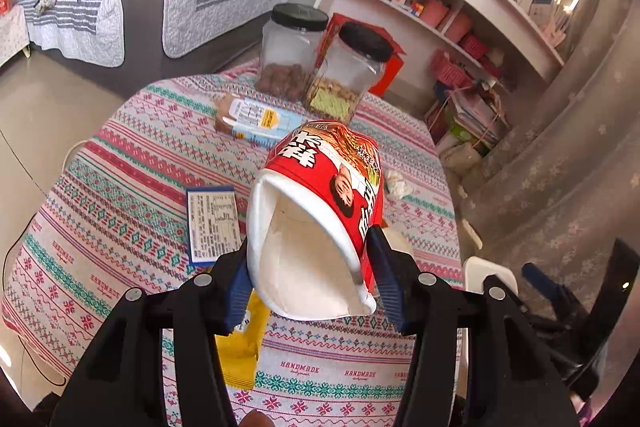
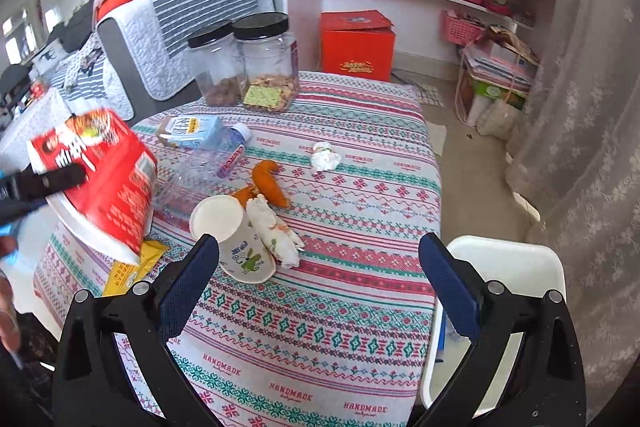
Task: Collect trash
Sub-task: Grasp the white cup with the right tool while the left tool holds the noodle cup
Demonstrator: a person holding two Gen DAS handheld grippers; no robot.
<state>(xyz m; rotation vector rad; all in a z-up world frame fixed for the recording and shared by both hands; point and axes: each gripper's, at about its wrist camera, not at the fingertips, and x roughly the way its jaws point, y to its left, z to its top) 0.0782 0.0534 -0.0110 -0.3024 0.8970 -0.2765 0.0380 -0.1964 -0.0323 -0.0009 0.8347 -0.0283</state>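
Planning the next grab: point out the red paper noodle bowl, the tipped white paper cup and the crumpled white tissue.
red paper noodle bowl (image 1: 320, 163), left wrist view, red side wall.
tipped white paper cup (image 2: 240, 247), right wrist view, printed side.
crumpled white tissue (image 2: 325, 157), right wrist view, middle.

The noodle cup (image 1: 320, 195) hides most of the table's (image 1: 120, 187) middle in the left wrist view, and covers part of the yellow packet (image 1: 242, 343). In the right wrist view the cup is motion-blurred, its print unreadable. There the left gripper (image 2: 24, 195) is cut off by the picture's edge, its pads unclear. The white bin (image 2: 508, 267) sits partly behind a blue pad (image 2: 450, 291).
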